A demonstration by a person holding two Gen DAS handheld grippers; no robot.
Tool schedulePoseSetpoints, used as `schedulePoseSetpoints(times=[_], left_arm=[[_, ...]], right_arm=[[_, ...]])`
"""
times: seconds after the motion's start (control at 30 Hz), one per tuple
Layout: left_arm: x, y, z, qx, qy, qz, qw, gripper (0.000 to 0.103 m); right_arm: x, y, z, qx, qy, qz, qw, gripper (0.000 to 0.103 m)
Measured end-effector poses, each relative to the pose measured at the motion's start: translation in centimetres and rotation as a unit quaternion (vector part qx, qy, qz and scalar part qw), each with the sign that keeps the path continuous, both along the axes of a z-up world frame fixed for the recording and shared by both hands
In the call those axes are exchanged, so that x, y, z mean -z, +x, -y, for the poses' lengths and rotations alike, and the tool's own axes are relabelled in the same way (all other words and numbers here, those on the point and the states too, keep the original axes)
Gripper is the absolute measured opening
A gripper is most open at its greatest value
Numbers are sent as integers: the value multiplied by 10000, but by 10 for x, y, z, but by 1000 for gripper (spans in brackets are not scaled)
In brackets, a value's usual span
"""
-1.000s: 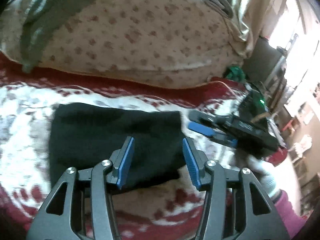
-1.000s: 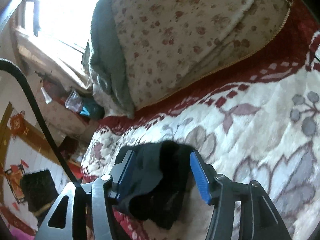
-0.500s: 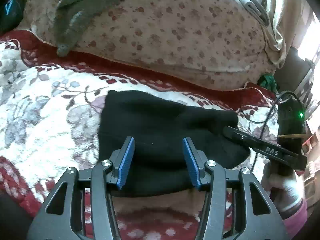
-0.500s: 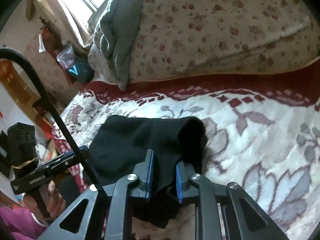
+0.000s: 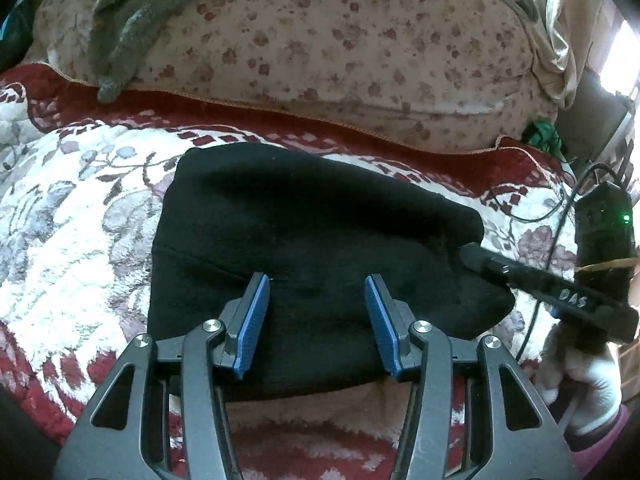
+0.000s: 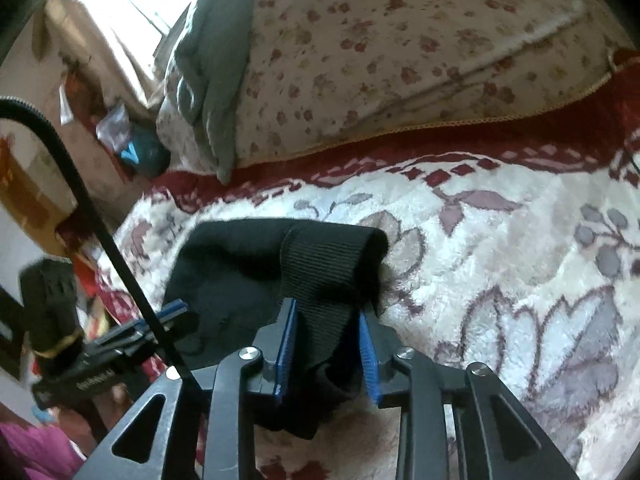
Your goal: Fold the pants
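The black pants [image 5: 304,240] lie folded into a compact rectangle on the floral blanket [image 5: 72,248]. My left gripper [image 5: 316,292] is open and hovers over the near edge of the pants, holding nothing. My right gripper [image 6: 326,320] has its jaws partly apart around the ribbed waistband end of the pants [image 6: 320,264], which bulges between the pads. In the left wrist view the right gripper [image 5: 476,256] touches the right end of the pants. The left gripper [image 6: 168,312] shows at the left of the right wrist view.
A large floral pillow [image 5: 340,40] with a grey towel [image 5: 128,12] over it lies behind the pants. The blanket's red border [image 5: 280,116] runs along the pillow. A cable [image 6: 100,232] crosses the right wrist view. Clutter [image 6: 128,136] stands beside the bed.
The right gripper shut on the pants' end half a second ago and its jaws have now widened again around the waistband. The left gripper moved closer over the pants.
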State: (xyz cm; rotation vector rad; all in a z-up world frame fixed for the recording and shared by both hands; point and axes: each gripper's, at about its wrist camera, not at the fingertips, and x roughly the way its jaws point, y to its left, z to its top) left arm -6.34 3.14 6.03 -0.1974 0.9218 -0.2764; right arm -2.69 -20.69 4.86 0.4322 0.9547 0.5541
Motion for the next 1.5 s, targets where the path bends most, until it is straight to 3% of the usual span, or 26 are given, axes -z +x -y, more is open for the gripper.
schedulePoseSetpoints(times=[0.07, 0.17, 0.47, 0.83, 1.23, 1.4, 1.5], left_arm=[[-2, -1, -1, 10, -12, 4, 10000, 48], [-9, -3, -6, -34, 46, 77, 10000, 48], [-22, -2, -25, -171, 142, 141, 9997, 48], [-21, 4, -45, -376, 134, 104, 9991, 48], [-16, 15, -69, -563, -290, -120, 9979, 51], [-19, 25, -63, -452, -212, -86, 9987, 53], [-27, 33, -50, -119, -191, 21, 9997, 53]], right_arm=[[-6, -4, 7, 66, 222, 8, 9997, 32], [-14, -8, 14, 148, 435, -1, 9989, 52], [-7, -8, 14, 100, 691, -351, 9969, 56], [-9, -9, 5, 104, 411, -296, 9987, 60], [-6, 12, 10, 247, 312, -270, 9988, 67], [1, 24, 6, 316, 266, -442, 9982, 67], [-6, 17, 7, 266, 366, -425, 9981, 67]])
